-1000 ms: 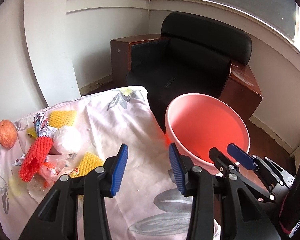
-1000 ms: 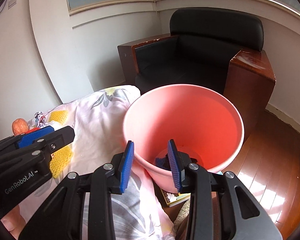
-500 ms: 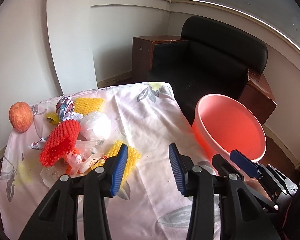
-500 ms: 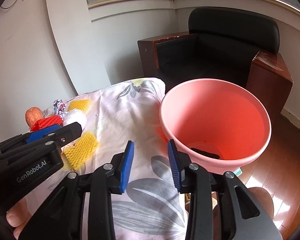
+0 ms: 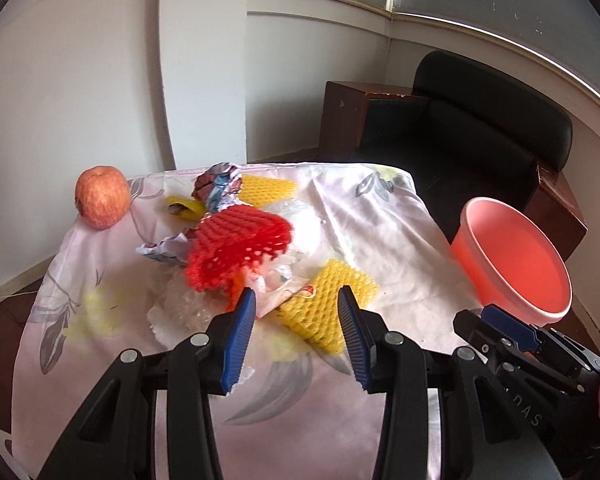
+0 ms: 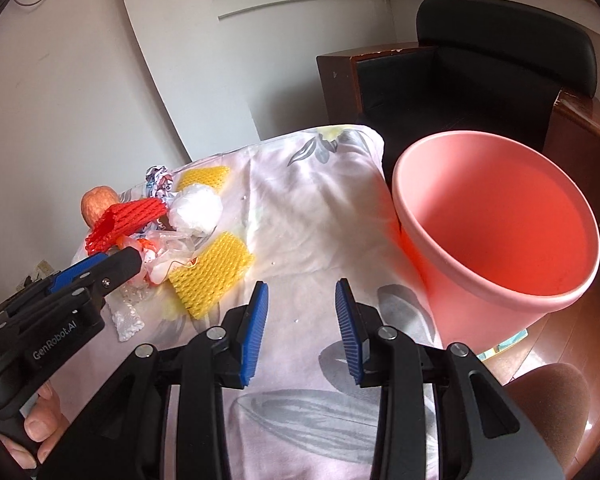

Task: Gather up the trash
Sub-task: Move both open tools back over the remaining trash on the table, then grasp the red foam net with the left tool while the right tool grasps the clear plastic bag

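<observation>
The left tool (image 5: 296,330) hangs wide and empty over the bench (image 5: 380,220), just near a yellow foam net (image 5: 328,304) in the trash pile (image 5: 240,248). The right tool (image 6: 300,330), also wide and empty, hovers left of the pink bucket (image 6: 496,232). An apple (image 5: 102,196) sits far left.

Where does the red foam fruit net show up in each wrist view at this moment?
Left wrist: red foam net sits centre-left on the trash pile, above the left gripper.
Right wrist: red foam net lies at the left edge, beside the apple.
Shared landmark: pink bucket, right of the table.
</observation>
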The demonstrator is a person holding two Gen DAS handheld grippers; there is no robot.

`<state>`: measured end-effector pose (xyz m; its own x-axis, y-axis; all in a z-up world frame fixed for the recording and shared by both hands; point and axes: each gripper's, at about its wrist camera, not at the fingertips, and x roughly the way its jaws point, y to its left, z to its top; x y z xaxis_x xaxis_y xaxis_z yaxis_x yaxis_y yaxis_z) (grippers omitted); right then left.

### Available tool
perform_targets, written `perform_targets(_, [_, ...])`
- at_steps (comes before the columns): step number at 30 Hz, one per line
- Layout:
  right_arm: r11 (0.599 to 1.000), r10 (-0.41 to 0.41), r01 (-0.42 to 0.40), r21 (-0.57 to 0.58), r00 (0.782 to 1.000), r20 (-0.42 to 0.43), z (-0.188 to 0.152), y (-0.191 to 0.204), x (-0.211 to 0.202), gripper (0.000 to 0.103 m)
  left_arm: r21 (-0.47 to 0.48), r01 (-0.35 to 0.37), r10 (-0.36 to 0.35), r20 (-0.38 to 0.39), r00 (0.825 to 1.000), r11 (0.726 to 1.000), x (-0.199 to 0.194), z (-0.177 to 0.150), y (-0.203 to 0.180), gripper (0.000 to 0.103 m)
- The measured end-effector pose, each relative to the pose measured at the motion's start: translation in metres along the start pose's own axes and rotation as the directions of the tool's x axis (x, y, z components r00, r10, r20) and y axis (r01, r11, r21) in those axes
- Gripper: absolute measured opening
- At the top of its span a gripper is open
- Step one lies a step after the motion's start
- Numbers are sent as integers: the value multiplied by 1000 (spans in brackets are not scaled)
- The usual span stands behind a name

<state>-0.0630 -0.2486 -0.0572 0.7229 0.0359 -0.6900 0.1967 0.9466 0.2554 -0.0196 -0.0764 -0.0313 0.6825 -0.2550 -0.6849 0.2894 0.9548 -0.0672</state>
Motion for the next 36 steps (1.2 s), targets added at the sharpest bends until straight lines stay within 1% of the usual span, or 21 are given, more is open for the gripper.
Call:
perform_targets(5, [999, 45, -45, -16, 999, -22, -2, 8, 6, 36, -50, -35, 36, 16, 999, 998, -9, -9, 31, 42])
perform_targets(10, [996, 78, -80, -47, 996, -36, -4, 18, 11, 36, -91, -44, 46, 21, 999, 995, -13, -18, 56, 42])
perform_targets(12, [994, 90, -93, -58, 995, -41, -4, 22, 13, 35, -105, -34, 35, 14, 999, 994, -12, -21, 63, 42])
perform_targets(15, [991, 104, -107, -75, 994, -46, -6, 27, 14, 36, -160, 7, -8, -2, 1000, 987, -13, -21, 72, 42])
perform_targets(18, [990, 106, -110, -90, 993, -44, -7, 29, 15, 36, -199, 51, -50, 10, 999, 979, -18, -9, 74, 41])
perform_targets(21, [989, 119, -123, -86, 991, -53, -5, 31, 18, 36, -194, 77, -73, 32, 997, 978, -22, 10, 69, 41])
perform_targets(24, [987, 132, -137, -90, 990, -52, -2, 34, 19, 36, -185, 83, -77, 38, 996, 979, -19, 28, 62, 41])
perform_targets(28, [983, 143, -148, -108, 988, -54, -2, 39, 21, 35, -191, 67, -64, 19, 998, 979, -2, 46, 53, 41])
perform_targets(30, [982, 147, -153, -111, 987, -62, -2, 40, 23, 35, -178, 39, -39, 5, 999, 983, 10, 50, 50, 41])
perform_targets(34, [981, 147, -155, -114, 986, -73, -2, 38, 26, 35, -157, -20, 8, -72, 997, 987, 37, 41, 51, 41])
perform_targets(36, [982, 146, -153, -112, 986, -76, -1, 37, 28, 35, -174, -18, 0, -103, 995, 985, 45, 32, 56, 38])
